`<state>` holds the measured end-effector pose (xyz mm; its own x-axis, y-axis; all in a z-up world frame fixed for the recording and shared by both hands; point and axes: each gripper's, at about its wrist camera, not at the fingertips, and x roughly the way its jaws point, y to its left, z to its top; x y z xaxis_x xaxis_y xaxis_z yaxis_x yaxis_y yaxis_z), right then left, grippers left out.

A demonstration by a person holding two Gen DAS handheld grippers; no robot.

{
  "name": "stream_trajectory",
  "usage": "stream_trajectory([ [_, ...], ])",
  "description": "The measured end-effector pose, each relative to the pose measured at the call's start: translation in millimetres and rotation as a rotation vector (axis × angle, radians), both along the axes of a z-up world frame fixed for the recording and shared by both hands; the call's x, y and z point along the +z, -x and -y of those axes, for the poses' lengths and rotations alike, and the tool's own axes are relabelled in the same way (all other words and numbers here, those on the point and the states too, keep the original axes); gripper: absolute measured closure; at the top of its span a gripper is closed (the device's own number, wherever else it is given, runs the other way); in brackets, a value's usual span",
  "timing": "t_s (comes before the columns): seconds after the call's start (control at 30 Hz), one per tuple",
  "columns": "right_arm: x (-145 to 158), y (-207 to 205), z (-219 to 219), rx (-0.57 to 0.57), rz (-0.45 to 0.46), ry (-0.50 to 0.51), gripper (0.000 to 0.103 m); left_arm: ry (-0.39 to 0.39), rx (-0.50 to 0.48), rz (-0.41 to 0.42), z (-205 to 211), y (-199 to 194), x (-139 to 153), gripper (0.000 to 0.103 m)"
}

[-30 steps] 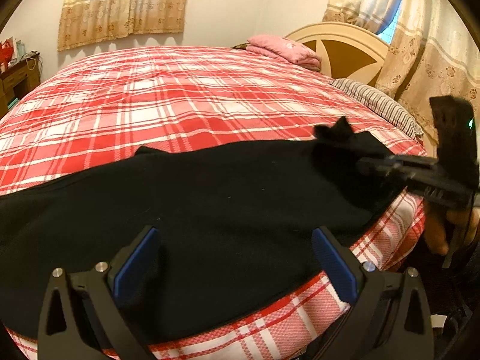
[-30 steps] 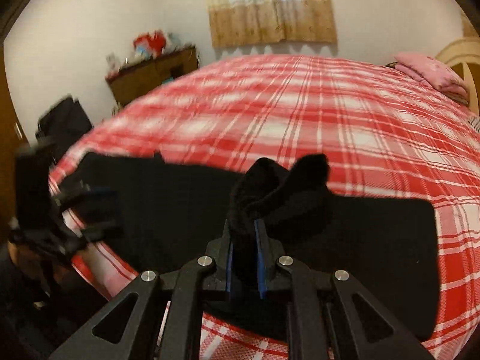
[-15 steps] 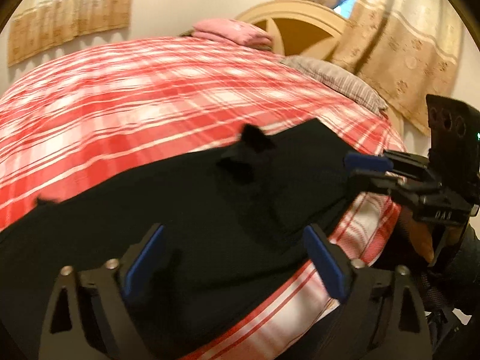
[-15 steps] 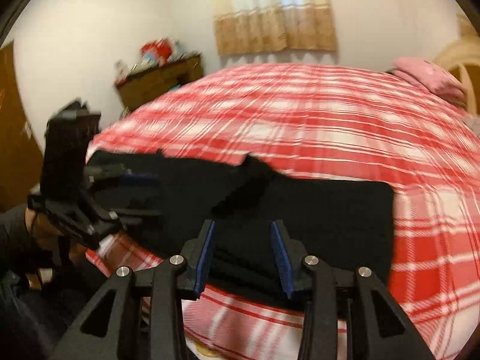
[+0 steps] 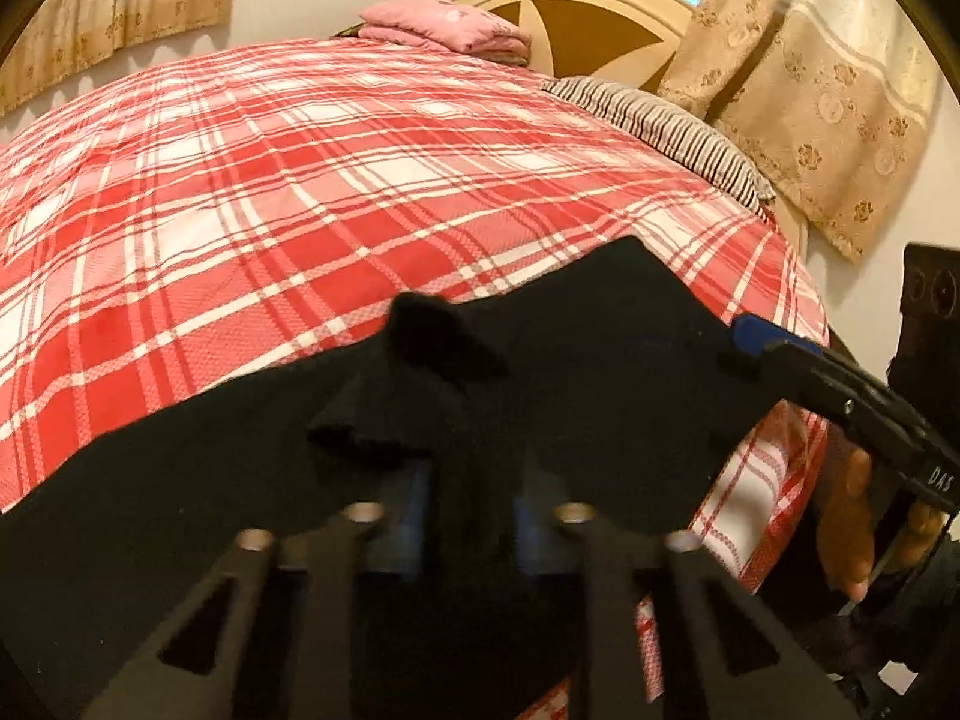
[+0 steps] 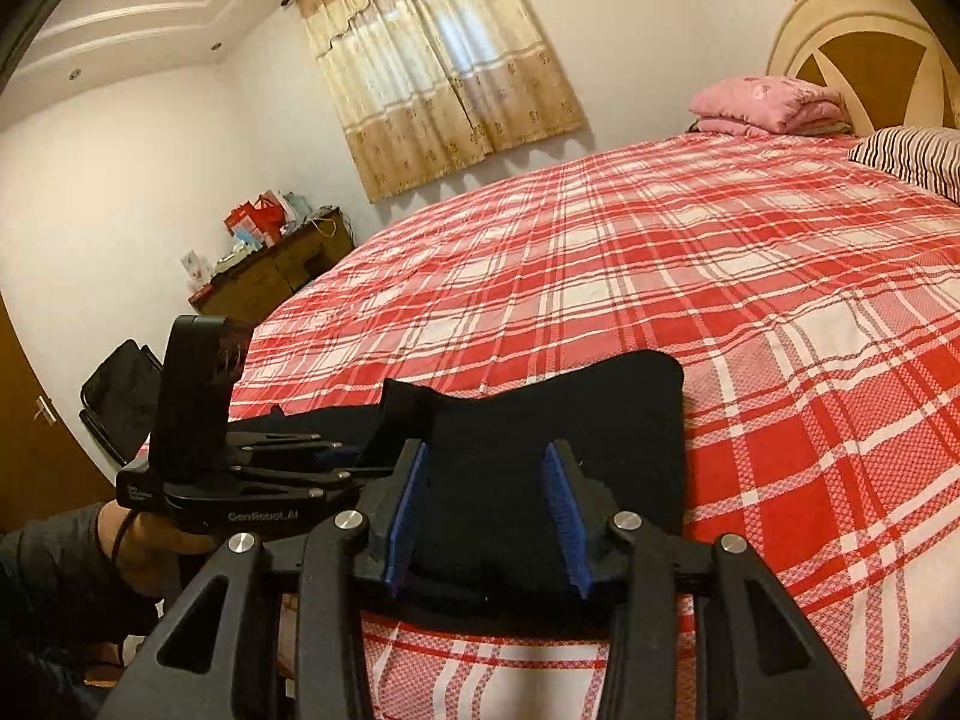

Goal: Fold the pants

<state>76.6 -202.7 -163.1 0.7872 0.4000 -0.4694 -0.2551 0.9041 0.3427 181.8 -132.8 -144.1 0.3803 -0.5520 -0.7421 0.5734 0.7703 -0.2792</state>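
Black pants lie along the near edge of a red plaid bed. In the left wrist view my left gripper is shut on a raised fold of the pants, which bunches up between the fingers. In the right wrist view the pants lie flat with a turned-up corner at the left. My right gripper is open, its blue pads either side of the fabric edge, holding nothing. The left gripper shows at the left of that view, the right gripper at the right of the left wrist view.
A folded pink blanket and a striped pillow lie by the cream headboard. A wooden dresser stands by the far wall. A black bag sits beside the bed. Curtains hang behind.
My right gripper opened and let go of the bunched pants, then drew back to the bed edge. My left gripper moved in and closed on the raised fold.
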Motion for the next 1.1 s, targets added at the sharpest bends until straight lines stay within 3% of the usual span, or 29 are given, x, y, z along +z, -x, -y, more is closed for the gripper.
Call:
stream_trajectory([
  [0.37,5,6,6,-0.034,0.046,-0.017,0.053,0.144,0.046,-0.001,-44,23,37,0.094],
  [0.6,5,11,-10,0.007,0.064,0.049,0.052,0.146,0.096,-0.05,-68,20,31,0.094],
  [0.7,3,10,-13,0.015,0.058,0.061,0.052,0.096,0.094,-0.027,-55,21,24,0.092],
  [0.8,4,11,-13,0.002,0.064,0.077,0.052,0.102,0.081,-0.046,-42,18,16,0.073],
  [0.83,4,11,-12,-0.001,0.063,0.076,0.052,0.094,0.089,-0.04,-39,17,15,0.051],
  [0.87,4,10,-12,-0.003,0.061,0.073,0.052,0.084,0.098,-0.027,-36,16,14,0.036],
  [0.93,3,9,-10,-0.002,0.059,0.07,0.052,0.054,0.125,-0.005,-32,11,12,0.032],
  [1.1,2,8,-11,0.002,0.053,0.069,0.052,0.081,0.112,-0.028,-29,1,6,0.034],
])
